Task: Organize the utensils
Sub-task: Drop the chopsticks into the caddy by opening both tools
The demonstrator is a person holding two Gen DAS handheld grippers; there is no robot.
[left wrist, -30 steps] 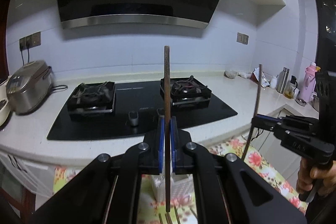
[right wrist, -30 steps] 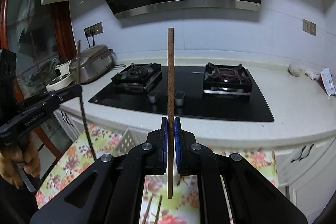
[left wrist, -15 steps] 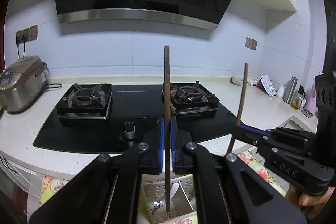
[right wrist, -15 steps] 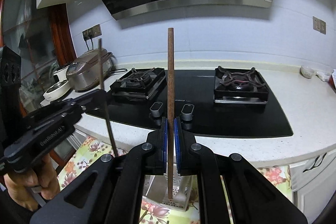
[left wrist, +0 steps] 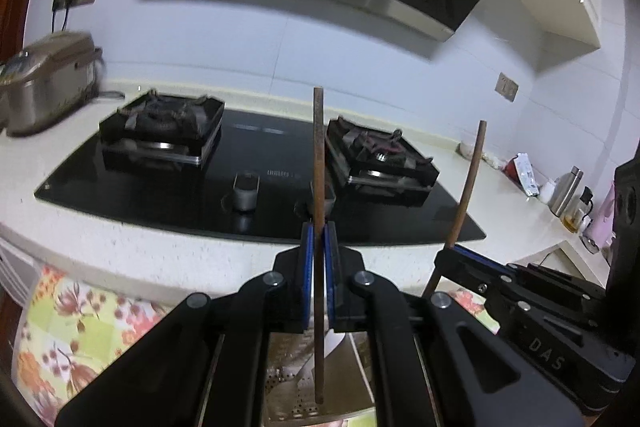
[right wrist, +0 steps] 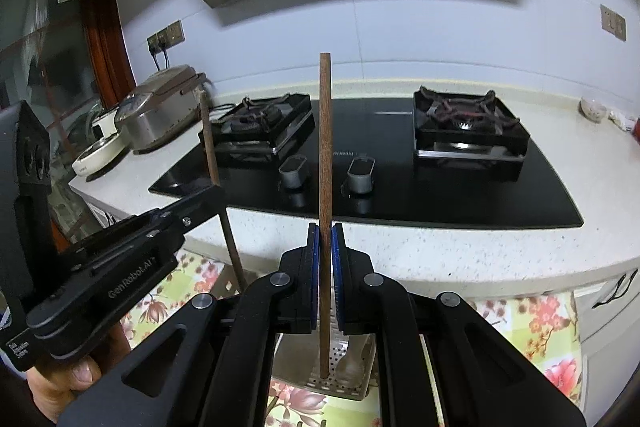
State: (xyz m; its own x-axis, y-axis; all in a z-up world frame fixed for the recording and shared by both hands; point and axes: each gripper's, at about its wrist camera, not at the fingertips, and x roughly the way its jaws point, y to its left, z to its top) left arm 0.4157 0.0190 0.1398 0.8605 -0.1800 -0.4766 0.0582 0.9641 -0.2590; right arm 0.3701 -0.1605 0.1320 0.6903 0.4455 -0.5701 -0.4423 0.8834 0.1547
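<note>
Both my tongs are clenched, each on one brown chopstick held upright. My left gripper (left wrist: 316,255) pinches its left chopstick (left wrist: 318,163) between the blue pads (left wrist: 307,267), the stick rising above the jaws and running down below them, its lower tip hanging over the perforated utensil holder (left wrist: 288,387) just beneath — I cannot tell whether the tip touches it. My right gripper (right wrist: 325,259) grips the right chopstick (right wrist: 325,131) the same way, straight up, its lower end reaching down into the white utensil basket (right wrist: 316,383), where a pale spoon-like piece (right wrist: 352,359) stands just beside it.

Off to the right of my left tongs, the other gripper shows with its stick leaning slightly; from the right tongs, the left one sits low on the left, a hand (right wrist: 68,387) under it.

Ahead of both grippers lies the white counter (right wrist: 460,247) with the black gas hob (right wrist: 400,187), two burners and two knobs. A rice cooker (left wrist: 48,75) stands far to the left, bottles (left wrist: 564,191) far to the right. Below the tongs spreads a floral cloth (left wrist: 80,331) — the basket rests on it.
</note>
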